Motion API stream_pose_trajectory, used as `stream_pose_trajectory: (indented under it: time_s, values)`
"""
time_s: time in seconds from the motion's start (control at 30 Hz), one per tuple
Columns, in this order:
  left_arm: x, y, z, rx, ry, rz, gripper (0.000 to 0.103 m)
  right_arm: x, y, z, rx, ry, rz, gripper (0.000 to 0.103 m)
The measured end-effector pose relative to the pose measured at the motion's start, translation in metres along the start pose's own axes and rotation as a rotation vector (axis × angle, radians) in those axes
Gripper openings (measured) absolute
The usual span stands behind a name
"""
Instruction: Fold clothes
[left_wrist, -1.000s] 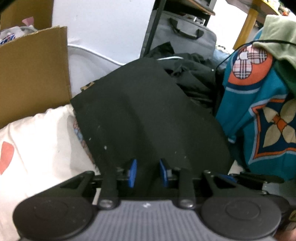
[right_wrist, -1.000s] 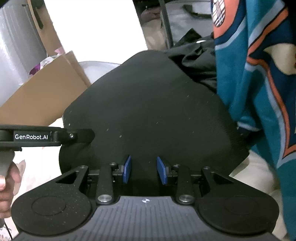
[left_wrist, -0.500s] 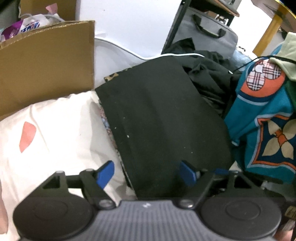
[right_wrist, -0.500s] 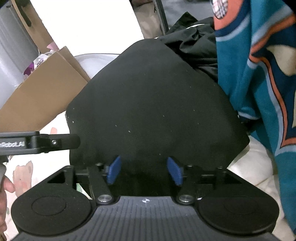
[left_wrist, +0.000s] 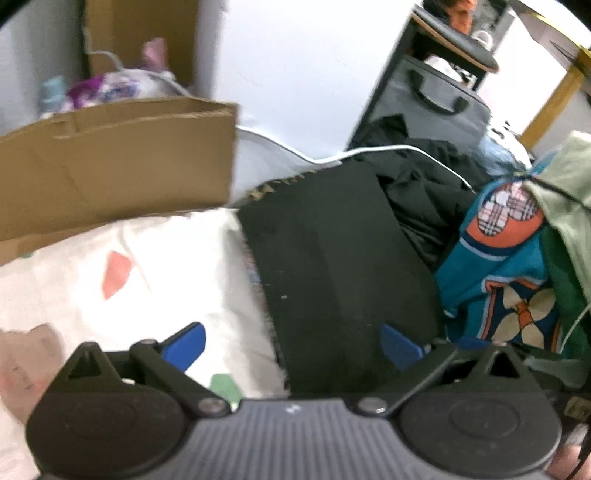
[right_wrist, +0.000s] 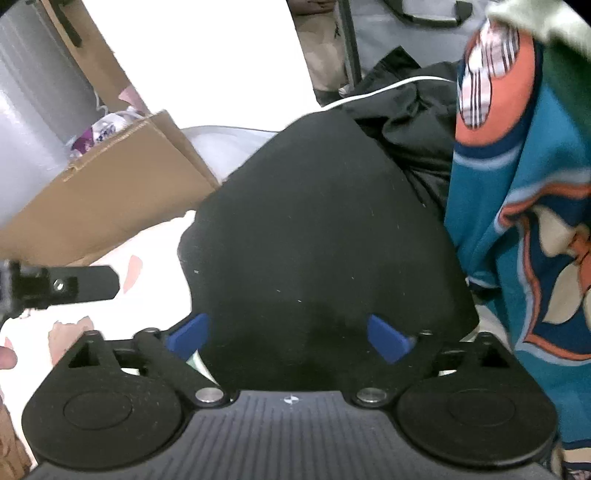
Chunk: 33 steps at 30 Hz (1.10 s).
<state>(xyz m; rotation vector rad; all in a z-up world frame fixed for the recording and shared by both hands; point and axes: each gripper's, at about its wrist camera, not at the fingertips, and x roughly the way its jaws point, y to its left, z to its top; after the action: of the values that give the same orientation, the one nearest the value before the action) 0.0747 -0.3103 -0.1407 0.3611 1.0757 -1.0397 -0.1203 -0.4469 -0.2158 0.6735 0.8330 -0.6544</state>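
I am holding the left hand-held gripper (left_wrist: 291, 345) and the right hand-held gripper (right_wrist: 288, 338) spread wide, their jaws having just been opening, pinching nothing above the flat folded black garment (right_wrist: 325, 236) lying on the white patterned bedding (left_wrist: 122, 280). That piece is looking finished, while the crumpled black clothes (left_wrist: 424, 184) and the teal patterned garment (right_wrist: 517, 206) are waiting unfolded. I am reading no writing anywhere.

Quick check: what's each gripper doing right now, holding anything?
Left gripper: open, fingers have just been opening, holding nothing; folded black garment lies below.
Right gripper: open, fingers have just been opening, holding nothing, above the same garment.
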Motion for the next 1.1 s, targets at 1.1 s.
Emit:
stream_pose_trajectory:
  time_s: [1.1]
  values:
    - [-0.303, 0.05, -0.027, -0.129, -0.054, 0.241, 0.103, -0.226, 0.106, 0.079, -0.205, 0.1, 0.004, 0.102]
